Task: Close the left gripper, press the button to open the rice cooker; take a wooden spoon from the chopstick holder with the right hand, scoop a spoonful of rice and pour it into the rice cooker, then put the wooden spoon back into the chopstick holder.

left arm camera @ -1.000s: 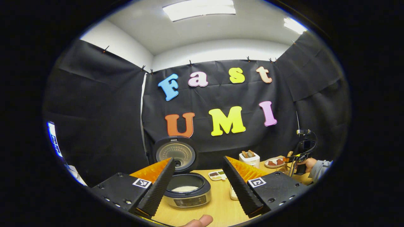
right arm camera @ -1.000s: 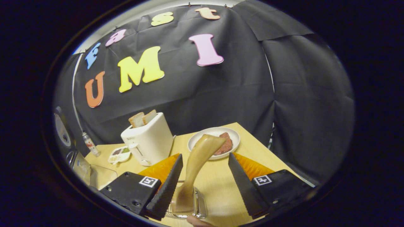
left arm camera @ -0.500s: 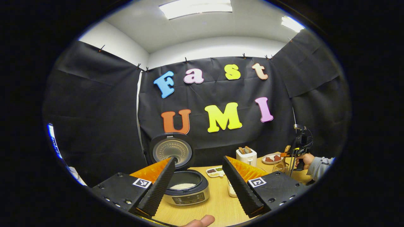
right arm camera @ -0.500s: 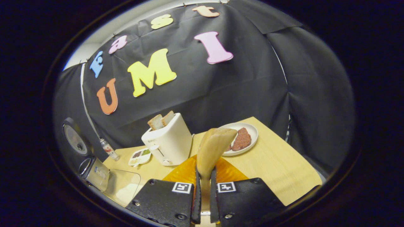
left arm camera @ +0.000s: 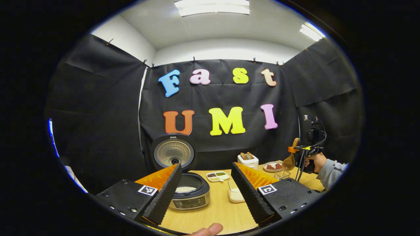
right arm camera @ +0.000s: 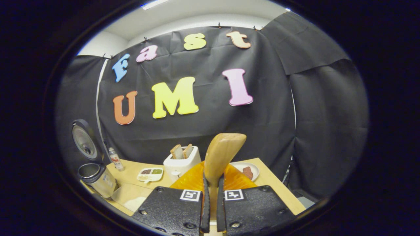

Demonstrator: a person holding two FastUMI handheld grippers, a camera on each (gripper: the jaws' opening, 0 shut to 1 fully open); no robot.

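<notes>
Right claw (right arm camera: 210,209) gripped the wooden spoon (right arm camera: 223,154) at lower centre of the right gripper view. Left claw (left arm camera: 206,196) gaped wide at the bottom of the left gripper view, framing the open rice cooker (left arm camera: 188,195) holding white rice (left arm camera: 184,189); a clear container (left arm camera: 235,195) also held rice on the surface (left arm camera: 216,213).

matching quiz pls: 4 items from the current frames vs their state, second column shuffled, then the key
1. rice cooker
2. wooden spoon
3. toaster
4. left gripper

A. open, holding nothing
B. lid up, white rice inside
C. two bread slices in its slots
D. clamped between the right gripper fingers

Pairs: 1-B, 2-D, 3-C, 4-A
</notes>
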